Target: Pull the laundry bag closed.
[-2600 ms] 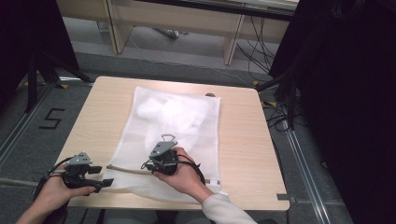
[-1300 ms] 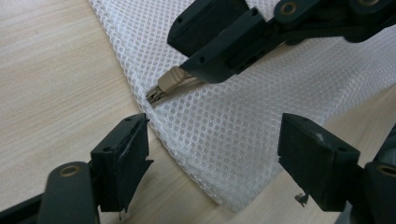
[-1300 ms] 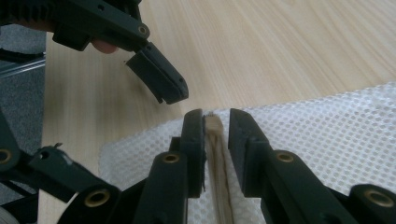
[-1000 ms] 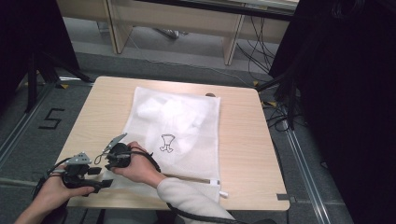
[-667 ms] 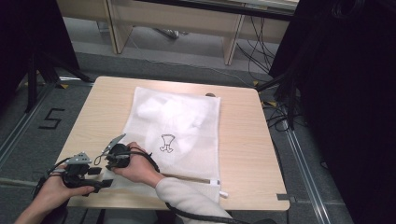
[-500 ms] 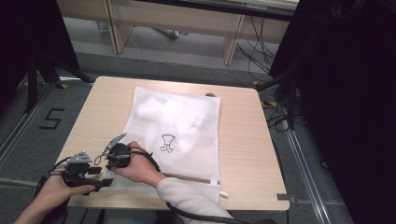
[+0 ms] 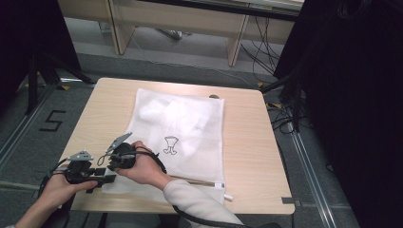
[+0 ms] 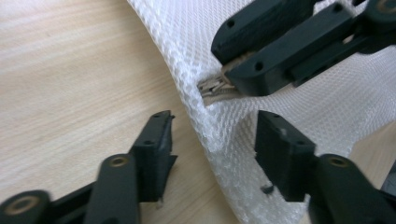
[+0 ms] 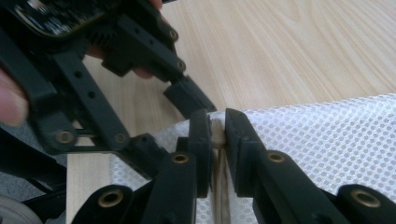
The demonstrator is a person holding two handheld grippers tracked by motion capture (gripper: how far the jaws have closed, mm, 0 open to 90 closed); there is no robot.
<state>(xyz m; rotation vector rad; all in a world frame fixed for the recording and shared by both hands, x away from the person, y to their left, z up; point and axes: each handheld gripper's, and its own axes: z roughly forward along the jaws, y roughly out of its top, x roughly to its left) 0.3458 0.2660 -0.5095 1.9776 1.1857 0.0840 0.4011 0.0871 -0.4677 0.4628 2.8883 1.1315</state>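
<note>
Right claw (image 9: 215,135) pinches zipper (image 8: 211,87) at mesh bag's (image 7: 190,123) near-left corner.

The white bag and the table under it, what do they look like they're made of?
The bag: probably synthetic mesh fabric, matte white, with a honeycomb weave of small holes. The table: light wood or wood-look laminate, smooth, with pale grain lines; which of the two, I cannot tell.
</note>
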